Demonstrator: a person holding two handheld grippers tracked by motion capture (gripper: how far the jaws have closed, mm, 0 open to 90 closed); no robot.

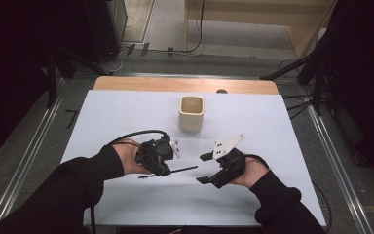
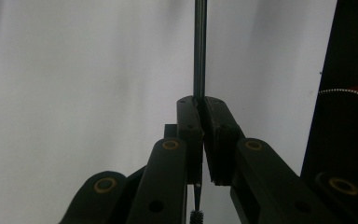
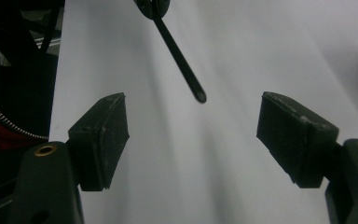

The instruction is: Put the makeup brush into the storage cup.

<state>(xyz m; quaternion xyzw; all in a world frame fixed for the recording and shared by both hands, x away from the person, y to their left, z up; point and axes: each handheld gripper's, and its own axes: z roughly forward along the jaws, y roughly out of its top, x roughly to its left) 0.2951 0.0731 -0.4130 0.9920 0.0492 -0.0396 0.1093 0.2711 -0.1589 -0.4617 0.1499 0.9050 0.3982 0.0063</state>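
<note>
White sheeting covers the desk (image 1: pixel 126 117), which stands in a dim room with dark stands and loose cables on the floor around it. A cream-coloured cup (image 1: pixel 191 113) sits upright toward the far middle of the desk, well apart from both hands.

The left hand-held gripper (image 1: pixel 174 152) is closed tight on a thin dark rod (image 1: pixel 182 169). In the left gripper view the rod (image 2: pixel 199 46) runs straight out from between the pressed-together pads, and a short tail with a small bristly tip (image 2: pixel 196 217) pokes out behind them. The rod hangs above the desk and points toward the right hand.

The right hand-held gripper (image 1: pixel 203 168) stands wide open with nothing between its pads (image 3: pixel 103 135). In the right gripper view the rod's rounded free end (image 3: pixel 199 96) hovers ahead of the gap, not yet inside it.

The rod looks very light, slim and fairly stiff, though a shaft this thin may flex or swing if held only at one end. Its surface looks smooth, so it could slide or roll between the pads. The best hold seems to be across the shaft a little back from the rounded end, pads square to it, while the left grip steadies it.
</note>
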